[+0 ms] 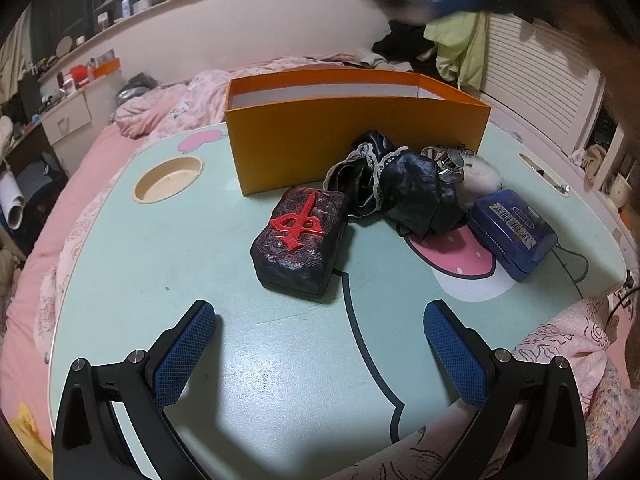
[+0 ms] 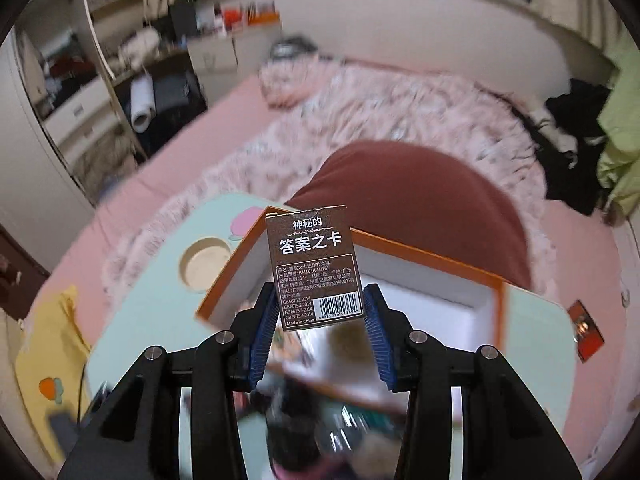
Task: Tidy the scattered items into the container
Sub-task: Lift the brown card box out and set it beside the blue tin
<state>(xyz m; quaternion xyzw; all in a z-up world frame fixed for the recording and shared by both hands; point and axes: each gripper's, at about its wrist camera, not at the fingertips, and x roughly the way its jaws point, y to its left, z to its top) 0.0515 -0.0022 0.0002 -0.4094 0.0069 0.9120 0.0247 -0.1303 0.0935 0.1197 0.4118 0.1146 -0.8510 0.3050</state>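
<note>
In the left wrist view a round recessed cup holder [image 1: 168, 180] sits at the left of the pale green lap table [image 1: 120, 280], which rests on a pink bed [image 1: 48, 208]; behind the middle of the table stands the orange container [image 1: 356, 136], open at the top, with a white inside; just in front of it lies a dark patterned case with a red raised symbol [image 1: 300, 240]; to the right of that is a crumpled black cloth with lace trim [image 1: 400, 184], touching the container's front wall, with some shiny metal pieces [image 1: 448, 160] and a white fluffy thing [image 1: 480, 176] behind it; further right a blue case [image 1: 512, 232] lies flat near the table's edge; the left gripper [image 1: 320, 344] hovers above bare table in front of the patterned case, its blue pads spread wide with nothing between them; at the top right a blurred dark and blue shape, most likely the other gripper [image 1: 448, 0], is up in the air above the container; in the right wrist view the right gripper [image 2: 320, 320] has its jaws drawn narrow onto a small brown card box [image 2: 316, 268] printed with white characters and a barcode, pinched by its lower end and standing upright out of the pads; the box is held in the air over the near edge of the container [image 2: 224, 300], whose white floor shows behind it; the items below the fingers are too blurred to make out.
</note>
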